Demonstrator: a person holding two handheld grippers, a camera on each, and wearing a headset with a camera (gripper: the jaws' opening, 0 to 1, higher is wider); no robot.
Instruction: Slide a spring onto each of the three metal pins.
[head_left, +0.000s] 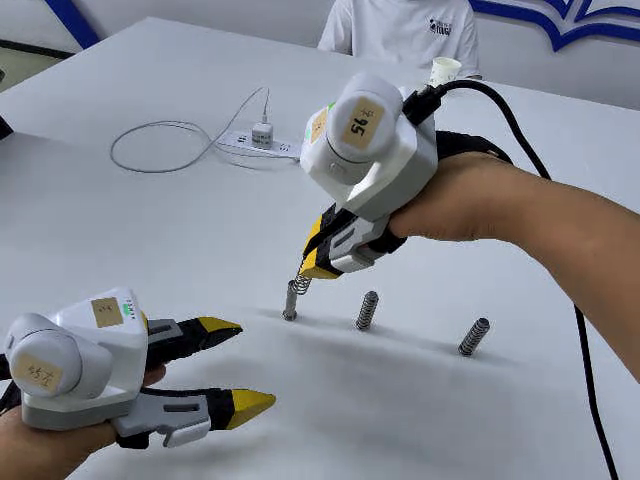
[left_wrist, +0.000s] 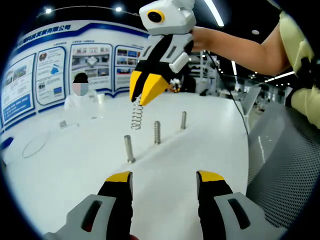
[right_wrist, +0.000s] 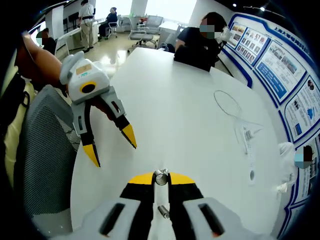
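Note:
Three metal pins stand in a row on the white table (head_left: 180, 250). The leftmost pin (head_left: 290, 301) (left_wrist: 129, 148) is bare. The middle pin (head_left: 367, 310) (left_wrist: 157, 132) and the right pin (head_left: 474, 336) (left_wrist: 183, 120) each carry a spring. My right gripper (head_left: 310, 270) (left_wrist: 146, 92) (right_wrist: 160, 178) is shut on a third spring (head_left: 301, 284) (left_wrist: 136, 114) (right_wrist: 160, 176), which hangs just above and beside the bare pin's top. My left gripper (head_left: 242, 365) (left_wrist: 165, 177) (right_wrist: 112, 146) is open and holds nothing, a little in front of the pins.
A power strip with a plugged charger (head_left: 258, 140) and a looped white cable (head_left: 160, 145) lie at the back of the table. A person in a white shirt (head_left: 400, 30) sits at the far edge. A black cable (head_left: 590, 400) trails from the right gripper.

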